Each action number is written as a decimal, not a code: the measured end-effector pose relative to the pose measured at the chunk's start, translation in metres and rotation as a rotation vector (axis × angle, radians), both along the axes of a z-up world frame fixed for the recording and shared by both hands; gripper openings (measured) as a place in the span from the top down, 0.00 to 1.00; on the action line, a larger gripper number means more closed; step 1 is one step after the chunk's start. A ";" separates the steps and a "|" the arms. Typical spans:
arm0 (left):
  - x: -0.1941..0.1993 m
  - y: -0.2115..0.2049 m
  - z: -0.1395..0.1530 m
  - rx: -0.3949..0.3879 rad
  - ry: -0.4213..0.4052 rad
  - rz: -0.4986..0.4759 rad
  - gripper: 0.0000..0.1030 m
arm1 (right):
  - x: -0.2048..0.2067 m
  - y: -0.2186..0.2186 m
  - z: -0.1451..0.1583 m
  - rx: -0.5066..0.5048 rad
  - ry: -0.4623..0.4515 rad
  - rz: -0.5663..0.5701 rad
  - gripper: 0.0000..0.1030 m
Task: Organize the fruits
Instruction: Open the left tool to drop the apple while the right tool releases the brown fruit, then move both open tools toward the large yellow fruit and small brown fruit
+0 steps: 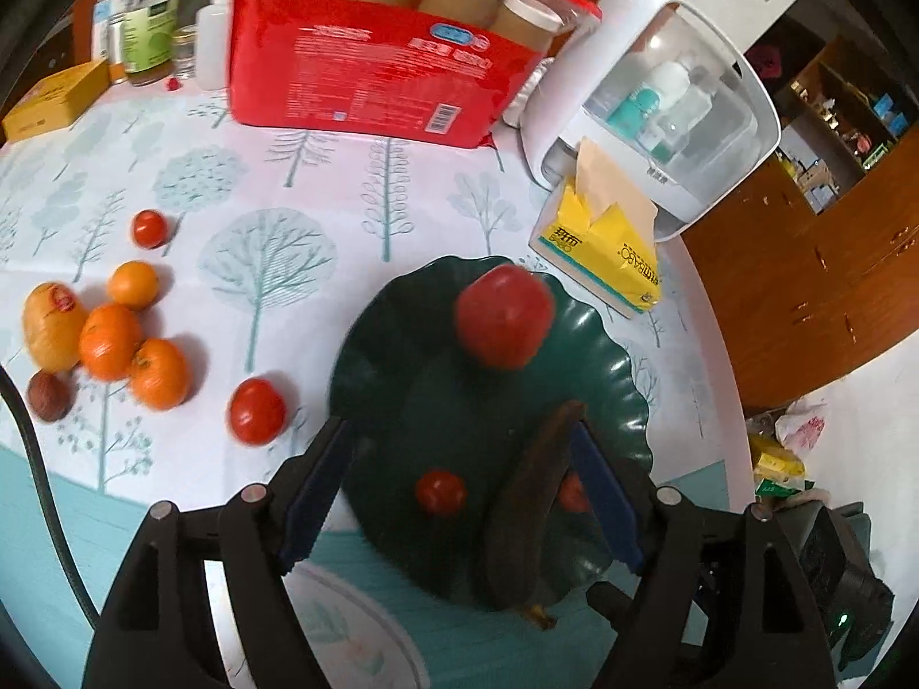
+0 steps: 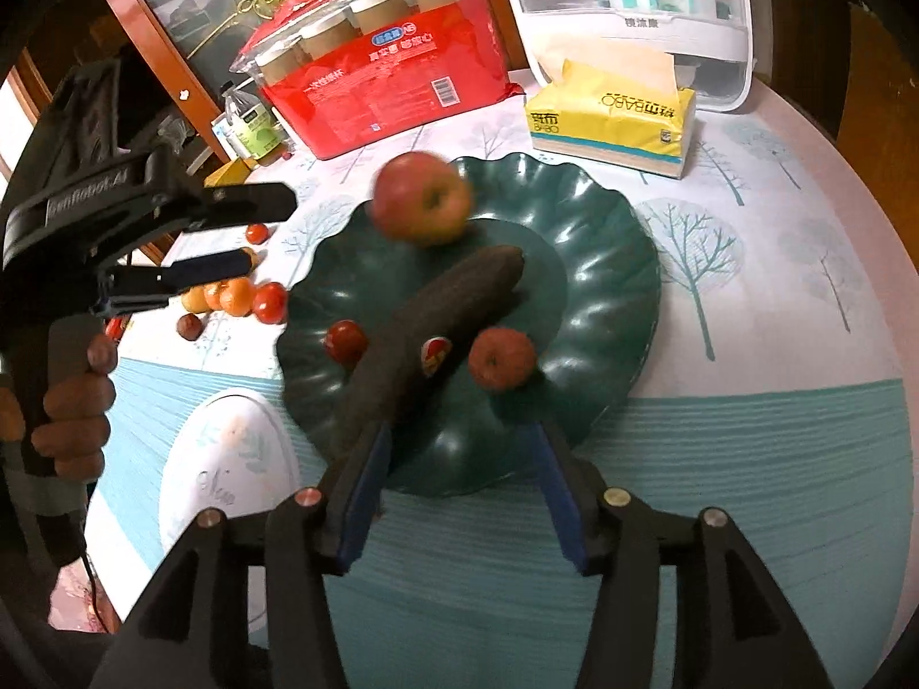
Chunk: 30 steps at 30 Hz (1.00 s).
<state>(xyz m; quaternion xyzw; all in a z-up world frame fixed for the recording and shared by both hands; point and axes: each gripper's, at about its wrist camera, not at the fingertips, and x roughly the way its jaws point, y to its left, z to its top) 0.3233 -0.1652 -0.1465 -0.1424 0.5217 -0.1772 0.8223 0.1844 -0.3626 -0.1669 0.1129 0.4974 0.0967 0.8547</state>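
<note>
Both grippers point steeply down at the green plate (image 2: 603,310). The right gripper (image 2: 459,448) stands open and empty over the plate's near rim, just beside the dark banana (image 2: 436,310). The left gripper (image 1: 459,448) is open too, its handle gripped by a hand (image 2: 74,402). A blurred apple (image 2: 422,198) sits at the plate's far side. The yellow tissue pack (image 2: 609,120) reads "BABO".

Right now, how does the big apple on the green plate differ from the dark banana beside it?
The apple is round, red and blurred, at the far side of the plate; the banana is long, almost black and sharp, lying diagonally across the middle. The banana bears a sticker; none shows on the apple. Both are on the plate.
</note>
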 end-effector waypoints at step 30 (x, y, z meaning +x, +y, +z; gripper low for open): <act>-0.102 0.208 0.009 0.019 -0.046 0.148 0.23 | -0.036 0.147 0.011 0.001 0.111 0.157 0.42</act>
